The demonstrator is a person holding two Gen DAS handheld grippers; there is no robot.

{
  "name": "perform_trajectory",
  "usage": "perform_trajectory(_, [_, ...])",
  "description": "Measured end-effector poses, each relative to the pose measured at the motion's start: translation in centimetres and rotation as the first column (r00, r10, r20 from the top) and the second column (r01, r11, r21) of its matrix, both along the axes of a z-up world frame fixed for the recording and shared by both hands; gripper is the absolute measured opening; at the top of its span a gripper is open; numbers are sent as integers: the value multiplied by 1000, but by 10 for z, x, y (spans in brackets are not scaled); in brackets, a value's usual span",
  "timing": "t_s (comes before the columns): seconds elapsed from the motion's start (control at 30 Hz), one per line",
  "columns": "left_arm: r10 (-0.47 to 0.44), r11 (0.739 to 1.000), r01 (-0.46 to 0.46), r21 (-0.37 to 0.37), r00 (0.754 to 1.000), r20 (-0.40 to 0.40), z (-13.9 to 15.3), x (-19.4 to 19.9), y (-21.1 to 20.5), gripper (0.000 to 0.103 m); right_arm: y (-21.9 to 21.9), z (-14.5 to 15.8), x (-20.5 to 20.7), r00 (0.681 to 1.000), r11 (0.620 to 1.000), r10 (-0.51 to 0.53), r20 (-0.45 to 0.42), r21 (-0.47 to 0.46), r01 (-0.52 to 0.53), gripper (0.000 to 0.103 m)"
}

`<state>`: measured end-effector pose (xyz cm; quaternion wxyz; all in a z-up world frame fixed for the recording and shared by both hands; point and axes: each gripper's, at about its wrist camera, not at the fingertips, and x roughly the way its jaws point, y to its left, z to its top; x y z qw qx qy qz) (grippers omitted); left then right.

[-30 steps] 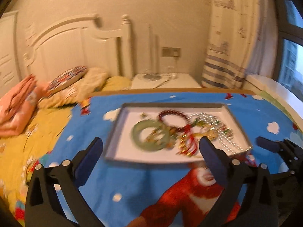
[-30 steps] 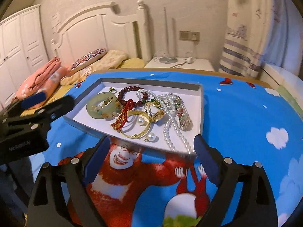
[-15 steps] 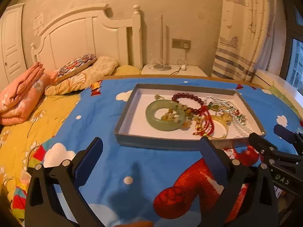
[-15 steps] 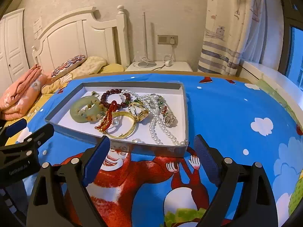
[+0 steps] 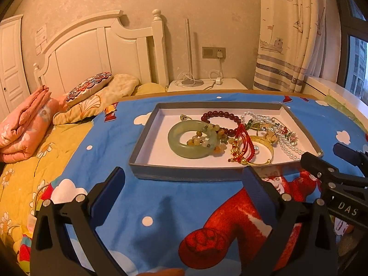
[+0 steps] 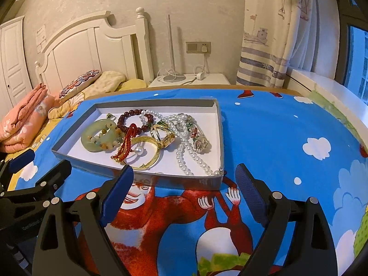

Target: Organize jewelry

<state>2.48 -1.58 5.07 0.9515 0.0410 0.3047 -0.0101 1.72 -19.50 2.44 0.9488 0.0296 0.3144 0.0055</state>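
Note:
A shallow grey tray point(image 5: 147, 138) point(image 6: 219, 138) with a white floor lies on the blue cartoon cloth. In it lie a green jade bangle point(image 5: 181, 148) point(image 6: 88, 139), a dark red bead bracelet point(image 5: 220, 113) point(image 6: 125, 116), a gold bangle point(image 5: 264, 142) point(image 6: 147, 140), a red cord point(image 5: 247, 141) point(image 6: 127, 141) and a pearl necklace point(image 5: 287, 145) point(image 6: 184, 148), tangled together. My left gripper point(image 5: 184, 189) is open and empty, just in front of the tray's near wall. My right gripper point(image 6: 185, 191) is open and empty at the tray's near right corner.
A bed with folded pink blankets point(image 5: 25, 126) and pillows point(image 5: 89, 87) lies to the left, with a white headboard point(image 5: 96, 53) behind. A nightstand with a lamp base point(image 5: 193, 82) stands beyond the table. A curtain point(image 5: 285, 46) and window are at the right.
Both grippers have pulled back and steadied, so the tray sits farther ahead and more centred. The jewellery has not moved, and both grippers stay open.

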Motion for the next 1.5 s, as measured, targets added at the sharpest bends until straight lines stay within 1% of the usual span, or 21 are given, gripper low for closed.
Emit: perform_trajectory(1.5, [-7, 1000, 7, -12, 1000, -1, -1, 2, -5, 101, 0, -2, 1, 1000, 1000, 1, -6, 1, -1, 86])
